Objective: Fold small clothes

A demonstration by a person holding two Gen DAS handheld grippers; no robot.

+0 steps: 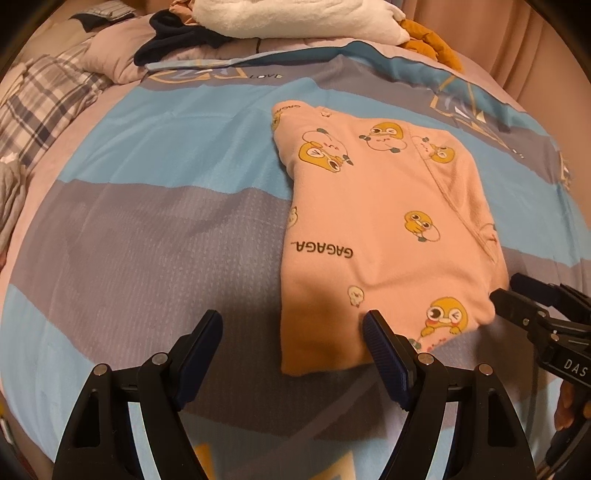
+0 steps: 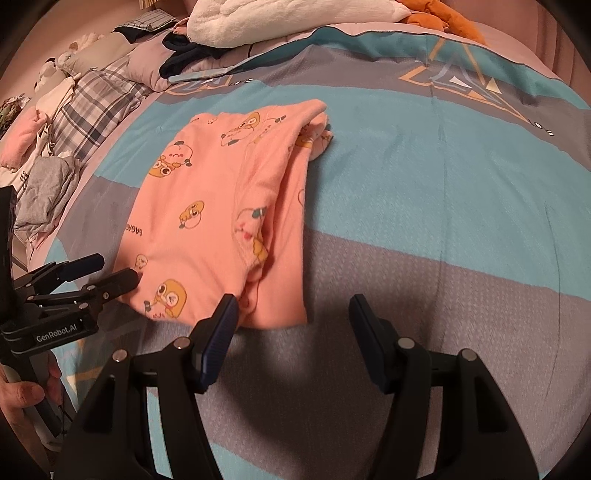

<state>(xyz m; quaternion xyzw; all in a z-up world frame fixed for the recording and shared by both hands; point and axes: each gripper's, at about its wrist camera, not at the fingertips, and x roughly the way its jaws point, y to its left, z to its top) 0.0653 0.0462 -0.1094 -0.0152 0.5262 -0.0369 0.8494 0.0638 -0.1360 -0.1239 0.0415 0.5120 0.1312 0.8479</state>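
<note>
- Item: pink garment (image 1: 384, 229), duck print, partly folded into a long rectangle, lying flat on the striped bedspread (image 1: 155, 221)
- Long axis runs away from both grippers toward the far end of the bed; near short edge sits just ahead of the fingertips. "GAGAGA" lettering reads upside down from the left wrist cam
- Folded-over flap lies along the garment's right side, lengthwise; far right corner bunched
- Left gripper (image 1: 291, 326): jaws wide, nothing clamped. Its right finger (image 1: 380, 339) overlaps the garment's near edge; left finger is over bare bedspread. Contact w/ cloth: cannot tell
- Right gripper (image 2: 291, 314): jaws moderately wide, nothing held. Its left finger (image 2: 221, 321) is at the garment's near right corner; the other is over bedspread
- Garment thus sits between the two grippers, ahead of both
- Beyond the garment's far end: white towel (image 1: 288, 18), dark clothes (image 1: 173, 37)
- Left of the left gripper: plaid fabric (image 1: 48, 96)
</note>
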